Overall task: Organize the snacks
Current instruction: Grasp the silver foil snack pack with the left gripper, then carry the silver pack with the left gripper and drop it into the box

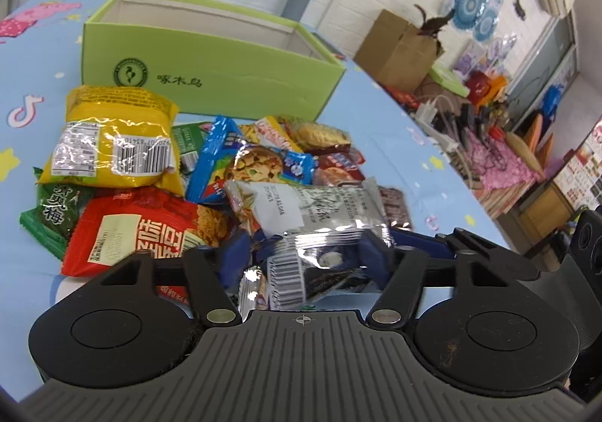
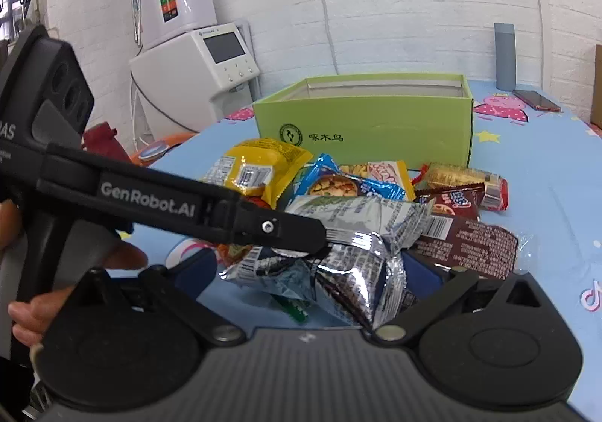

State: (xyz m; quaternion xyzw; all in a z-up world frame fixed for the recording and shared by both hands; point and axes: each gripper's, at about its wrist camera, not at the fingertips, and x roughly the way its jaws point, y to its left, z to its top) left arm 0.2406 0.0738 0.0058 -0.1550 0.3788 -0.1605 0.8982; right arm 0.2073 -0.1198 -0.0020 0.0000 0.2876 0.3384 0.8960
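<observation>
We bring both tools to the snack heap; our left gripper point(image 1: 304, 256) has its blue pads around a crinkled silver-foil packet point(image 1: 323, 252), jaws about two-thirds open and seemingly pressing it, likely to lift it clear; our right gripper point(image 2: 320, 271) straddles the same foil, whether it grips we cannot tell; the open lime-green cardboard box point(image 1: 210, 72) waits just behind the pile, evidently the destination.

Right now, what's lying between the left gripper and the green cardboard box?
In the left wrist view, the snack pile: a silver foil packet nearest the left gripper, then blue cookie packets, before the green cardboard box.
</observation>
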